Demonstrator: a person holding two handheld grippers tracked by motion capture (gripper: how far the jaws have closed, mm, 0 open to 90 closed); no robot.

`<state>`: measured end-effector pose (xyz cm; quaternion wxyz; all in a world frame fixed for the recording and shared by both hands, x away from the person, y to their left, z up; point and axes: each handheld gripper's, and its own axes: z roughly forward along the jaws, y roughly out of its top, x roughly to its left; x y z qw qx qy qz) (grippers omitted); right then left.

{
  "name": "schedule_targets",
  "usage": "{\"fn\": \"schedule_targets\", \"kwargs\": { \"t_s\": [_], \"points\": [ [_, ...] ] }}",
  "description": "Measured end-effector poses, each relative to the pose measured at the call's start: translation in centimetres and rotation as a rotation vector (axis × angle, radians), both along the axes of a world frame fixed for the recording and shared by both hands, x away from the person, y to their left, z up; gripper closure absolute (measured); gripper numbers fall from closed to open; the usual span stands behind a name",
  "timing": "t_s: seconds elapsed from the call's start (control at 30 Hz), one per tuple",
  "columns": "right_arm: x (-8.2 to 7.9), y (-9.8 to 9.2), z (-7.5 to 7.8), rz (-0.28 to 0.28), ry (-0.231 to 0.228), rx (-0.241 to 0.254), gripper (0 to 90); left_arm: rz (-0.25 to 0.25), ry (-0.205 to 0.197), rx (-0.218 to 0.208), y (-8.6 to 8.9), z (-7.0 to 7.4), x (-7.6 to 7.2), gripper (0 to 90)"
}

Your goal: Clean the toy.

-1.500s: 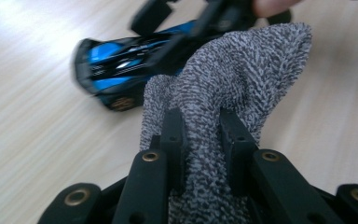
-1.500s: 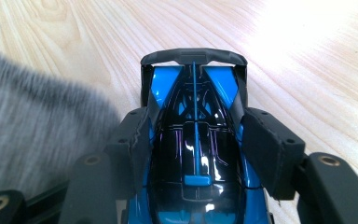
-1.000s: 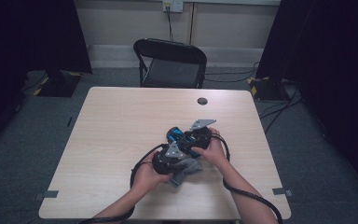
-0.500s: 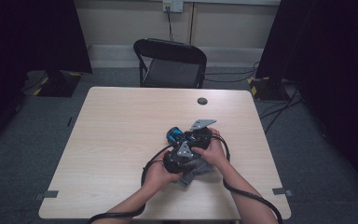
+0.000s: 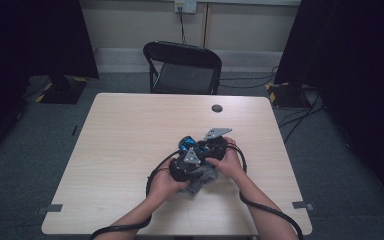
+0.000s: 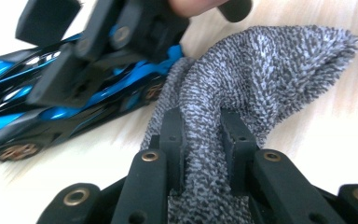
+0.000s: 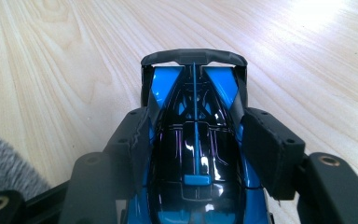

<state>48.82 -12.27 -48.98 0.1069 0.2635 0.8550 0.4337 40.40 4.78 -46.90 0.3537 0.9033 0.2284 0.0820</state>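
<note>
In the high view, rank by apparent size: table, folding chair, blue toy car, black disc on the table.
1. table
2. folding chair
3. blue toy car, mostly hidden under the grippers, so unsure against the disc
4. black disc

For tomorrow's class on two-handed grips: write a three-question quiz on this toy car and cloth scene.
1. True or false: the left claw is shut on the cloth.
2. What does the right claw grip? A) chair B) car C) cable
3. Fill in: the car is blue and ____.

Key: 1 true; 2 B; 3 black.
</note>
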Motion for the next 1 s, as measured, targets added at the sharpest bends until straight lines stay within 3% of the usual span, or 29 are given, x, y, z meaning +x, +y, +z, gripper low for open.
{"fn": "schedule_targets", "kwargs": {
  "t_s": [0.37,1.0],
  "points": [
    [0.0,0.0,0.0,0.0,0.0,-0.002,42.8,0.048,-0.027,0.034,2.1,0.2,0.9,73.7],
    [0.0,0.0,0.0,0.001,-0.001,-0.003,42.8,0.164,-0.014,0.018,5.2,0.1,2.6,73.7]
  ]
}}
